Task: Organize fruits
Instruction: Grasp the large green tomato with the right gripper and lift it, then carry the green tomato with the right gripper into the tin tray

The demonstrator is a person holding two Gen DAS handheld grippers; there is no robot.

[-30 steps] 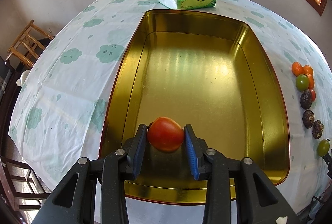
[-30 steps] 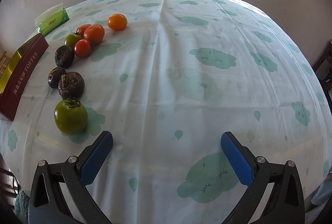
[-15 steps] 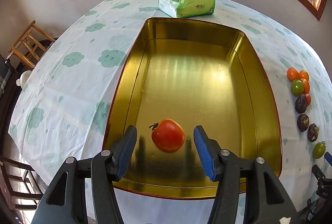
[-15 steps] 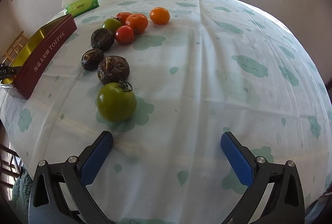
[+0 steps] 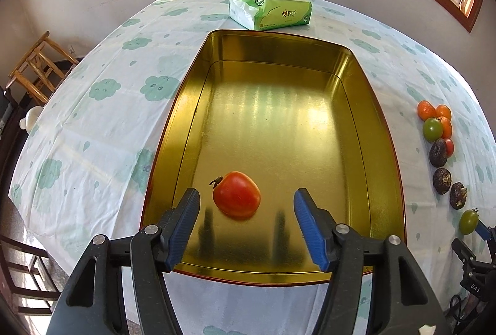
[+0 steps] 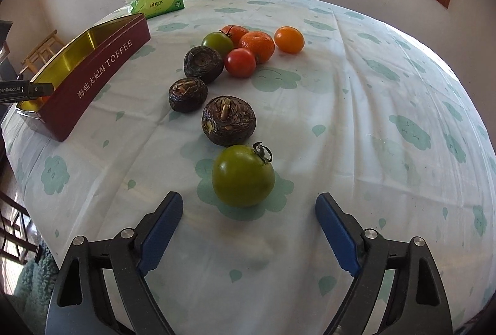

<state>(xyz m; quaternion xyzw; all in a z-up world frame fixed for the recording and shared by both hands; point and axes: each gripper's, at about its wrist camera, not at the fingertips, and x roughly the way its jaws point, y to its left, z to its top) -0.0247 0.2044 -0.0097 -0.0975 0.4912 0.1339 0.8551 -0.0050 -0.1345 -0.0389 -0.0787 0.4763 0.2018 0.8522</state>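
From the left wrist view, the left gripper (image 5: pixel 246 204) hangs over the near end of the gold tin (image 5: pixel 384 167), its blue fingers (image 5: pixel 186 220) parted to a middling gap, the jaws having just been opening. The red tomato (image 5: pixel 237 194) lies on the tin's floor close to the near wall, between the two fingers but free of both; it sits nearer the left finger than the right one, its stalk pointing toward the tin's left wall. The tin stands on a table (image 5: pixel 93 118) with a cloud-print cloth, and a green tissue pack (image 5: pixel 272 9) rests just beyond the tin's far end. Along the table's right edge runs a line of loose fruit: oranges, tomatoes and dark brown round ones. From the right wrist view, the right gripper (image 6: pixel 249 223) is poised over the cloth with its fingers (image 6: pixel 334 229) fairly wide, the jaws having just been closing. The green tomato (image 6: pixel 243 177) sits on the cloth just ahead of the fingertips and roughly centred between them, touching neither. Just beyond it lies a dark brown fruit (image 6: pixel 228 121), then two more dark ones, and farther back a cluster of a second green tomato, a small red tomato (image 6: pixel 240 63) and orange fruits. The tin's maroon outer side, lettered TOFFEE, stands toward the table's left edge.
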